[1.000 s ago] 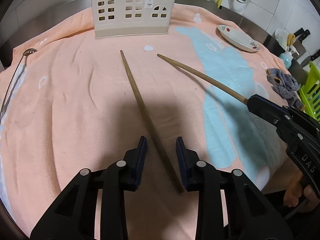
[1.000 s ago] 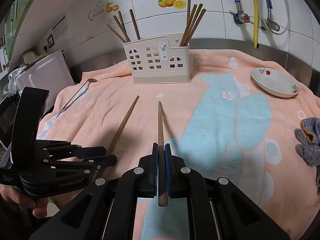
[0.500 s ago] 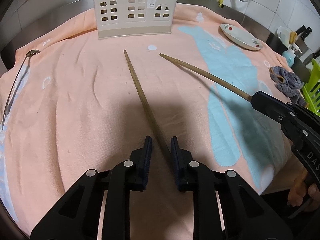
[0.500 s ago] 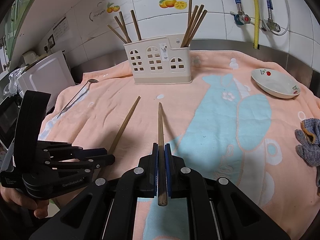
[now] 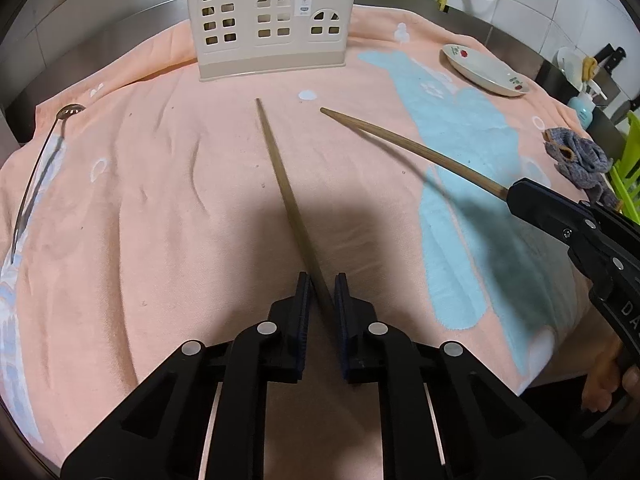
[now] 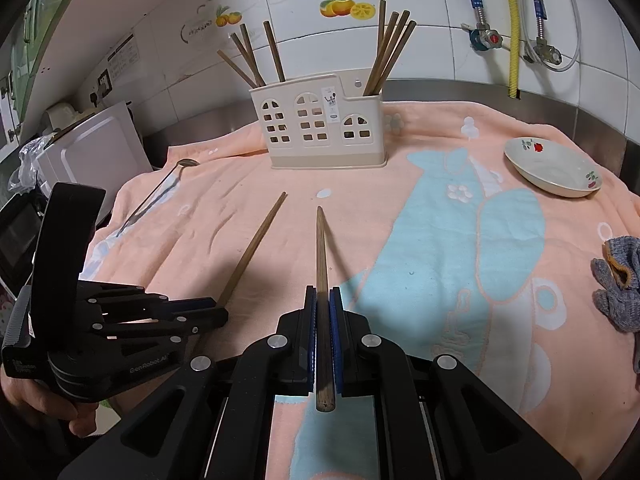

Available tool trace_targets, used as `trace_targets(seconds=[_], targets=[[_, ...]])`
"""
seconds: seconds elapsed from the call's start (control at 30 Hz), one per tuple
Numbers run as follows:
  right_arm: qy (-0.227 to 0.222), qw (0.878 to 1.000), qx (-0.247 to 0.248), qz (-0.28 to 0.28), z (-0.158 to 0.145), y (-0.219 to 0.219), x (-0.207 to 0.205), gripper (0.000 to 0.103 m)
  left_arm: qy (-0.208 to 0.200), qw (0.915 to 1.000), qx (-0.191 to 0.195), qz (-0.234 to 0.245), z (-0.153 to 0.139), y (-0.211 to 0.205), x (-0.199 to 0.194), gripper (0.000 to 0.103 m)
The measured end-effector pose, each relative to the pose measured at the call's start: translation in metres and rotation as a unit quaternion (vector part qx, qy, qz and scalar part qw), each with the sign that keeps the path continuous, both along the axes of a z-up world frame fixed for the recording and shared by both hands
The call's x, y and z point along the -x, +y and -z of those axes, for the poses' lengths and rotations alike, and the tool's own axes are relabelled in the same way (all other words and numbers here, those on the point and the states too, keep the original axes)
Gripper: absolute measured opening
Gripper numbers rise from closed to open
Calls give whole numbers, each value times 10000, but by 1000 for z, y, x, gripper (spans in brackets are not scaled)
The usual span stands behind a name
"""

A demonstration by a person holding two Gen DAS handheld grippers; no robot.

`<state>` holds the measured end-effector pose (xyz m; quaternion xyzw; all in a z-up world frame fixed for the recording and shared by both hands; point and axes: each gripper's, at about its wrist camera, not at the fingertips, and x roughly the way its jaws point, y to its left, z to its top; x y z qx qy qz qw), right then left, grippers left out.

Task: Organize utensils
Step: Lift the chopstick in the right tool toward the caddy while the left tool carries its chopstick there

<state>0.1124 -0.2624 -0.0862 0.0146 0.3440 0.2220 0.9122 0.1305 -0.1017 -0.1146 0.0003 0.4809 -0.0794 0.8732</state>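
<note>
Near edge of the peach towel [image 5: 160, 200]: left gripper [image 5: 320, 292] jaws were just closing around a flat-lying chopstick [image 5: 280, 172], contact unclear; right gripper [image 6: 323, 304] clenched a second chopstick [image 6: 321, 256]. Utensil holder [image 6: 320, 128] stood at the far edge. Only the right view showed the tiled wall [image 6: 432, 40] and pipes [image 6: 512, 28].

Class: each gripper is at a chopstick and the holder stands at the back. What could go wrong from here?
1. The left gripper has been closing near the end of the flat chopstick; it could pivot or slip.
2. The right gripper holds its chopstick near one end, so the tip may miss the holder.
</note>
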Motion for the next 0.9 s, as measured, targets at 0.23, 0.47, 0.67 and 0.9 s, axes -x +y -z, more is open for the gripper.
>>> trace_targets(seconds=[0.23, 0.47, 0.67, 0.9], targets=[[20, 10000, -14, -24, 1, 1, 0, 7, 47, 10000, 0, 25, 0, 0, 0, 12], [53, 10000, -20, -32, 3, 2, -1, 7, 9, 10000, -1, 71, 1, 0, 0, 12], [-12, 10000, 0, -17, -1, 0, -1, 7, -74, 9998, -93, 177, -6, 1, 3, 10], [-220, 9997, 43, -45, -16, 1, 0, 7, -436, 9981, -313, 289, -31, 8, 5, 8]])
